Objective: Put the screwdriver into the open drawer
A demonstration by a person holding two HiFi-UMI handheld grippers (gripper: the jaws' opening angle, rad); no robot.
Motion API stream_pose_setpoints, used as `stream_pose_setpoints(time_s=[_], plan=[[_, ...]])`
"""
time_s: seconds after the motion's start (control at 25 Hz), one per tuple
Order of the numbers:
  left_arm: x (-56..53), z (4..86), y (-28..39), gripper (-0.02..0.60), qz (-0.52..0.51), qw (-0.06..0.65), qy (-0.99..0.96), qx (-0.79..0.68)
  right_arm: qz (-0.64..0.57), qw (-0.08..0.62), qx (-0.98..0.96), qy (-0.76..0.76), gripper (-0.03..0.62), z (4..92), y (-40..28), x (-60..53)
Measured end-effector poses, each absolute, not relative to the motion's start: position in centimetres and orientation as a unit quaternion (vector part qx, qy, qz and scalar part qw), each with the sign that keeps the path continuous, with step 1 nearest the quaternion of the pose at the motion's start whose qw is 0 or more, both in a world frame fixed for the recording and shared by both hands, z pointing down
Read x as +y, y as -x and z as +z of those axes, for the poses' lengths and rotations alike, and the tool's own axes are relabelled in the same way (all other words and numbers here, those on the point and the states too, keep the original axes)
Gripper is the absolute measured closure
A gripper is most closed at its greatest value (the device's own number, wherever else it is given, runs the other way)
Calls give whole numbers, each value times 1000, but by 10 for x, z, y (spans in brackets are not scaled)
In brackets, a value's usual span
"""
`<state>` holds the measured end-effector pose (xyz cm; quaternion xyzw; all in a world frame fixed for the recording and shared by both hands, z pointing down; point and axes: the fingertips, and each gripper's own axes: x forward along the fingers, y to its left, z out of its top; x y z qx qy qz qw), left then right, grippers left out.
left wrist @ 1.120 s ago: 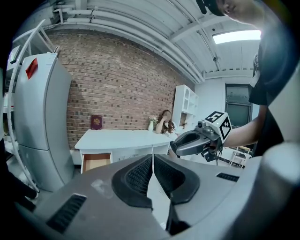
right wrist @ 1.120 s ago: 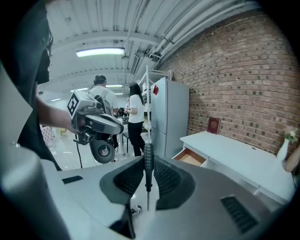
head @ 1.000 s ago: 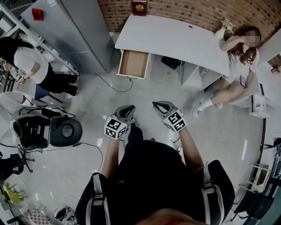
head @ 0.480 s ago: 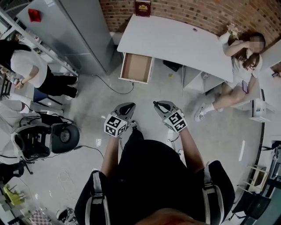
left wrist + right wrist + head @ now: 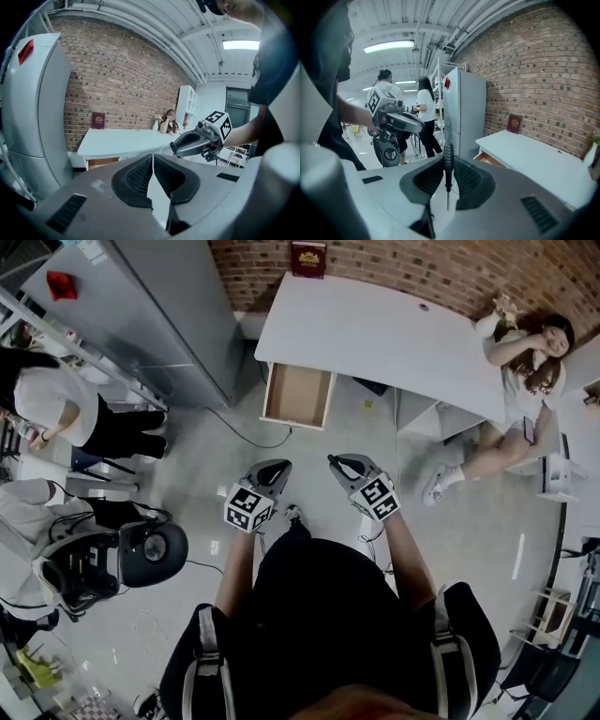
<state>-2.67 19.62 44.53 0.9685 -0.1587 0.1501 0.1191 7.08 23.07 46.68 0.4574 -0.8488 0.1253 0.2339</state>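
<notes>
Maroon book (image 5: 308,257) (gilt illegible); black screwdriver (image 5: 447,163)

the screwdriver (image 5: 448,174) is sitting clamped between the pads of the right gripper (image 5: 448,161). its dark ribbed handle is sticking out at the jaw tips and its thin metal shaft is pointing back toward the gripper body. the drawer (image 5: 298,396) is standing pulled out from under the left end of the white table (image 5: 375,329) by the far brick wall, showing a brown inside, well apart from the screwdriver.
</notes>
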Motion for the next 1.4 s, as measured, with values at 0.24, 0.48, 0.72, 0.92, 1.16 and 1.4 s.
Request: stream_pose_setpoints(time_s=[0.24,0.48,0.72,0.92,1.16,1.4], plan=[[161,448,40,560,149,118,-969,-157,125,239,-848,-456,471,474,-58,195],[125,452,61,560,147,115,-969,-160,120,242,-848,-457,471,476,-38,156],[101,449,71,560,137,107,-972,-161,111,244,-848,-458,471,475,-25,131],[95,451,80,560,129,108,-972,-164,103,244,-851,-454,471,479,-16,122],[79,450,88,560,121,111,-971,-175,97,251,-852,-449,471,479,-15,103],[75,459,90,560,111,117,-966,-202,92,262,-862,-425,471,492,-19,93]])
